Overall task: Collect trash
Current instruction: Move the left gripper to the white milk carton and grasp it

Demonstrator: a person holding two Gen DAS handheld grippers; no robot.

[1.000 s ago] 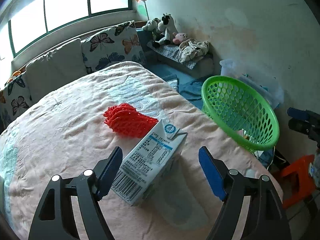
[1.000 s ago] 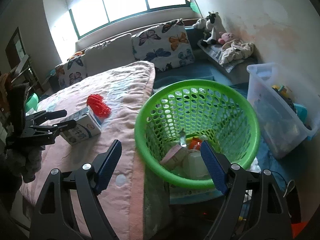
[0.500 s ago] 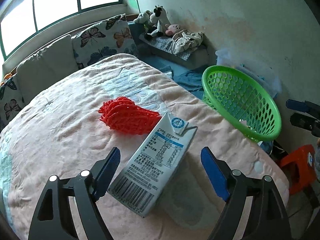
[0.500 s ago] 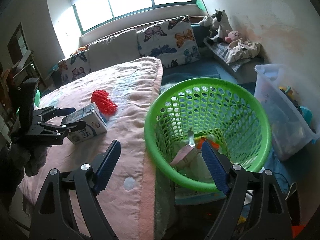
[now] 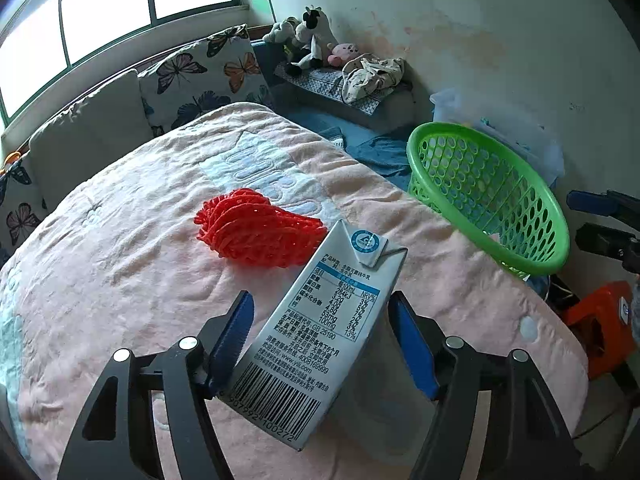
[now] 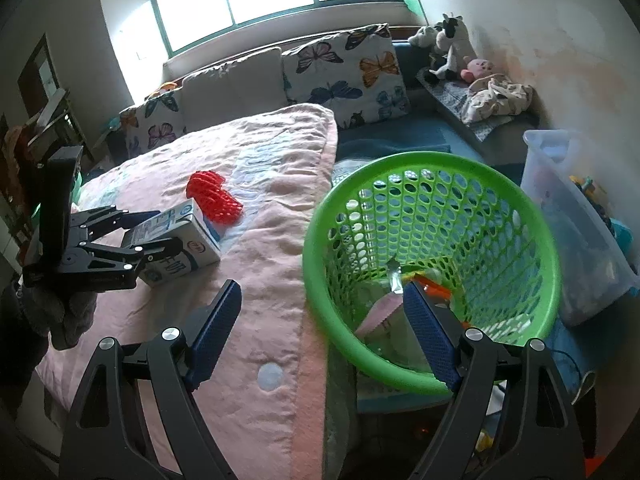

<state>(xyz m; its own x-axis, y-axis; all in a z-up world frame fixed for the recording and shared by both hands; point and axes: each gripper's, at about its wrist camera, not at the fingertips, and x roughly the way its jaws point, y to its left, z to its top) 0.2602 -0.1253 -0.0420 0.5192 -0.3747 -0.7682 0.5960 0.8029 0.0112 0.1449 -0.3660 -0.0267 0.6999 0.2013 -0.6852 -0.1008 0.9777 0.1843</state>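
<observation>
A white and blue milk carton (image 5: 320, 332) lies on the pink blanket, also seen in the right wrist view (image 6: 176, 240). My left gripper (image 5: 320, 340) is open with its fingers on either side of the carton; whether they touch it I cannot tell. It shows in the right wrist view (image 6: 140, 236). A red foam net (image 5: 256, 232) lies just beyond the carton. A green basket (image 6: 432, 264) stands beside the bed and holds several pieces of trash. My right gripper (image 6: 320, 328) is open and empty above the basket's near rim.
The bed's pink blanket (image 5: 120, 260) ends at an edge near the basket (image 5: 488, 196). A clear plastic bin (image 6: 576, 224) stands right of the basket. An orange stool (image 5: 600, 324) is at the right. Butterfly pillows (image 6: 344, 72) and plush toys (image 6: 444, 48) line the far wall.
My left gripper has moved forward so its fingers now straddle the carton, and the jaws have narrowed. My right gripper has shifted slightly; the basket sits further right in its view.
</observation>
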